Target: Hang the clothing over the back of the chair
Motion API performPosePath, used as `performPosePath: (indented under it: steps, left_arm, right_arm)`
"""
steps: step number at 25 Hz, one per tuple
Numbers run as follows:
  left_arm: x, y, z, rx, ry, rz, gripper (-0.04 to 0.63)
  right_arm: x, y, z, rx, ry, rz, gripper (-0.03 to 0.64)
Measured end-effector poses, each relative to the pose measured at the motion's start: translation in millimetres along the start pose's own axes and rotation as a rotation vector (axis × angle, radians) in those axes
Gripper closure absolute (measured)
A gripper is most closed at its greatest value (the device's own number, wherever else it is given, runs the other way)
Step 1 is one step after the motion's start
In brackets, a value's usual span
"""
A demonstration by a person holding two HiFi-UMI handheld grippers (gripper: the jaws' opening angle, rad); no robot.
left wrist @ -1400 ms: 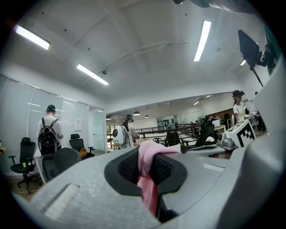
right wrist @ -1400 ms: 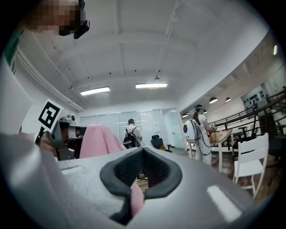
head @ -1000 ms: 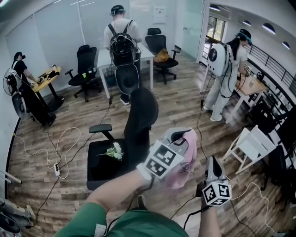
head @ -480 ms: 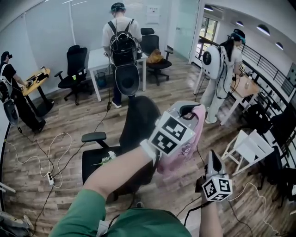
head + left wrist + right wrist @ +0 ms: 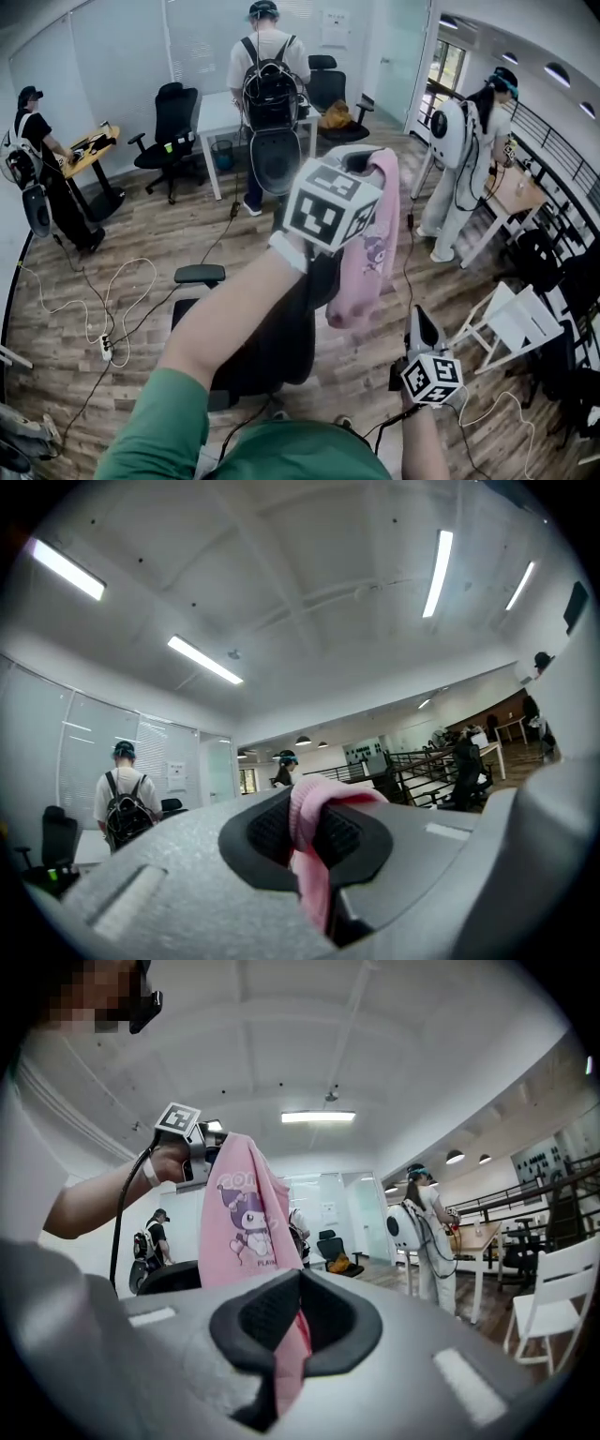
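Observation:
My left gripper (image 5: 361, 161) is raised high and shut on the top of a pink garment (image 5: 362, 251), which hangs down from it. In the left gripper view the pink cloth (image 5: 314, 841) is bunched between the pads. The black office chair (image 5: 267, 347) stands below my left arm, its back mostly hidden by the arm and the marker cube. My right gripper (image 5: 415, 321) is low at the right, and in the right gripper view pink cloth (image 5: 289, 1358) is pinched between its pads. That view also shows the printed garment (image 5: 239, 1213) hanging from the left gripper (image 5: 211, 1152).
A person with a backpack (image 5: 270, 84) stands at a white desk (image 5: 217, 112) behind the chair. Other people stand at the left (image 5: 37, 159) and right (image 5: 464, 159). A white chair (image 5: 511, 314) is at the right. Cables and a power strip (image 5: 105, 347) lie on the wooden floor at the left.
My left gripper has risen and moved forward with the pink garment, which now hangs higher, above the chair's back. The right gripper has shifted only a little, staying low.

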State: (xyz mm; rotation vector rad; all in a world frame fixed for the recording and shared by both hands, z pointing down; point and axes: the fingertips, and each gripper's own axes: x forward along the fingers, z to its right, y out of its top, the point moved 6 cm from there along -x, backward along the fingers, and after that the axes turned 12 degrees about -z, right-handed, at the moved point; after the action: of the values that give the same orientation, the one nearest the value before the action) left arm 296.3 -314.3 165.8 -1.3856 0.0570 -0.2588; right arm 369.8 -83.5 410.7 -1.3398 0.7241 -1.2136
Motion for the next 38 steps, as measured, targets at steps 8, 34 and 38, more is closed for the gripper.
performPosePath:
  steps: [8,34,38]
  left_arm:
    - [-61.9,6.0,-96.5,-0.114,0.318,0.03,0.58]
    - [-220.5,-334.9,-98.9,-0.462,0.559,-0.381,0.575]
    - [-215.0,-361.6,-89.3,-0.463,0.534,-0.405,0.563]
  right_arm:
    - [49.1,27.2,15.0,-0.032,0.156,-0.025,0.617]
    - [130.1,31.9,-47.5,-0.073,0.392,-0.05,0.617]
    - [127.3,29.0,-43.6,-0.076,0.367,-0.062,0.617]
